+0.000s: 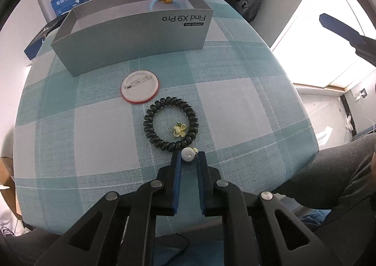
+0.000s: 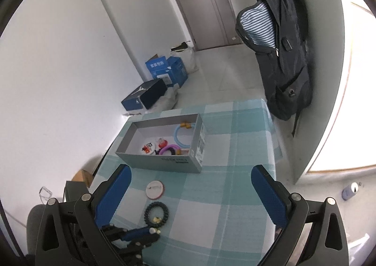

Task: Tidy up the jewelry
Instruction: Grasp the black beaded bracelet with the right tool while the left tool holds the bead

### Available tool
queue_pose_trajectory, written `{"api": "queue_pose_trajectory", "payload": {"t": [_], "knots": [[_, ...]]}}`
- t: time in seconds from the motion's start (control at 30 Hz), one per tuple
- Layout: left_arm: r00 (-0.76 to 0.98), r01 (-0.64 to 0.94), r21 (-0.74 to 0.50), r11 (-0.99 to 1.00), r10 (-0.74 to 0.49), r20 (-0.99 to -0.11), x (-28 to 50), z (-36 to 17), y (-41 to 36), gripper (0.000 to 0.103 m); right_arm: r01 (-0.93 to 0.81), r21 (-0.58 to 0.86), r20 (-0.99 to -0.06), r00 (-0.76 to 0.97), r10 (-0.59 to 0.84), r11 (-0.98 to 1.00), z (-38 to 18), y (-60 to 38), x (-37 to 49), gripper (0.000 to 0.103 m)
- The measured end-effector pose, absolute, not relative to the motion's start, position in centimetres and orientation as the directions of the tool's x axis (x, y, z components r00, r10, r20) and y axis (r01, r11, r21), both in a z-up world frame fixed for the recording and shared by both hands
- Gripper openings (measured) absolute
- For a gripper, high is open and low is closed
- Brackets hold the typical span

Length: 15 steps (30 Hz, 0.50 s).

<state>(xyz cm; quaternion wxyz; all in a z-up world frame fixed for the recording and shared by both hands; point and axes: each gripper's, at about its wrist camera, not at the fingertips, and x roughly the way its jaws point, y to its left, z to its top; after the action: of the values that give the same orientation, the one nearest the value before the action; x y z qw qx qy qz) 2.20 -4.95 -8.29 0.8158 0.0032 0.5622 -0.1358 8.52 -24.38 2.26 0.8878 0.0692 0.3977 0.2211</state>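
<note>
Jewelry on the checked cloth counts three loose pieces: one round white bead charm (image 1: 188,154) gripped between the left gripper's (image 1: 188,156) fingertips, one black coiled band (image 1: 170,123), one disc badge (image 1: 140,87); the right gripper (image 2: 190,173) hangs wide apart above the grey cardboard box (image 2: 162,162)

Daylight pours in from the window (image 1: 312,30) at the right of both my views, blown out to pure white with no detail. The tablecloth (image 1: 235,101) is evenly lit and its shadows are soft. Both views are sharp in the middle. Fisheye bending curves the table edges and walls, and black vignette fills the corners.
</note>
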Motion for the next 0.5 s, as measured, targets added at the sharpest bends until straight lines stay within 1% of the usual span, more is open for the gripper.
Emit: {"api": "queue_pose_trajectory", "payload": {"t": [0.13, 0.3, 0.5], "knots": [[0.337, 0.223, -0.189, 0.956, -0.258, -0.906, 2.3, -7.8, -4.5, 0.006, -0.327, 0.308, -0.683, 0.578, 0.447, 0.894, 2.1, -24.7, 8.6, 0.103], [0.394, 0.214, -0.234, 0.949, -0.303, -0.868, 1.5, -5.4, -2.3, 0.006, -0.359, 0.321, -0.706, 0.525, 0.474, 0.876, 1.1, -24.1, 8.5, 0.103], [0.477, 0.104, -0.315, 0.943, -0.325, -0.816, 1.9, -3.4, 2.8, 0.006, -0.437, 0.296, -0.763, 0.426, 0.486, 0.849, -1.1, -21.4, 7.7, 0.103]]}}
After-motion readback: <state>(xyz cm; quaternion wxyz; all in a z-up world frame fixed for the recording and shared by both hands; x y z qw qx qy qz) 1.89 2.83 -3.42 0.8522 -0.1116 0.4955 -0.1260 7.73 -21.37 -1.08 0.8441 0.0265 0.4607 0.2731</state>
